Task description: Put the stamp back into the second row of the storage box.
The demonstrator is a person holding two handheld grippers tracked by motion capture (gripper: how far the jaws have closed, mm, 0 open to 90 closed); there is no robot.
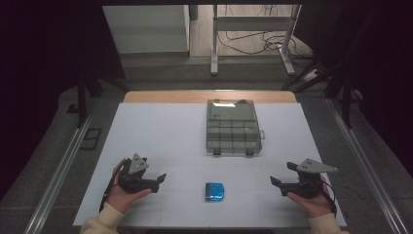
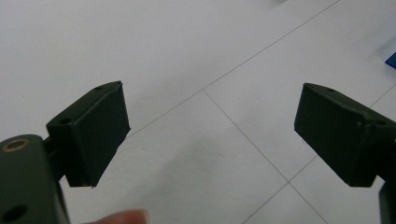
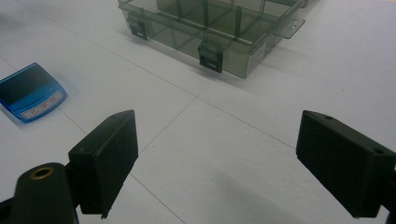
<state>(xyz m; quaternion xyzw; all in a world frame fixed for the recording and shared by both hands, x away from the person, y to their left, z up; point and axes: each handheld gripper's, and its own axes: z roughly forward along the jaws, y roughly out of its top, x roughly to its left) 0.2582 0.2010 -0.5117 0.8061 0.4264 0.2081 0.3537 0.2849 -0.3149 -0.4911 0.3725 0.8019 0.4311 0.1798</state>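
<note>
A clear grey compartment box [image 1: 233, 127] with two dark latches lies at the middle of the white table [image 1: 160, 126]; the right gripper view shows its near side [image 3: 212, 32]. A small blue device [image 1: 214, 191] lies near the front edge, between the two hands, and appears at the left in the right gripper view [image 3: 30, 92]. My left gripper [image 1: 159, 181] rests low at the front left, jaws wide apart [image 2: 212, 135] over bare table. At the front right my right gripper [image 1: 277, 184] is open too [image 3: 217, 161], with nothing between its jaws.
A wooden strip [image 1: 209, 96] runs along the table's far edge. Behind it stand a white cabinet [image 1: 146, 27] and metal frame legs [image 1: 214, 44] with cables on the floor. Metal rails [image 1: 63, 165] flank the table on both sides.
</note>
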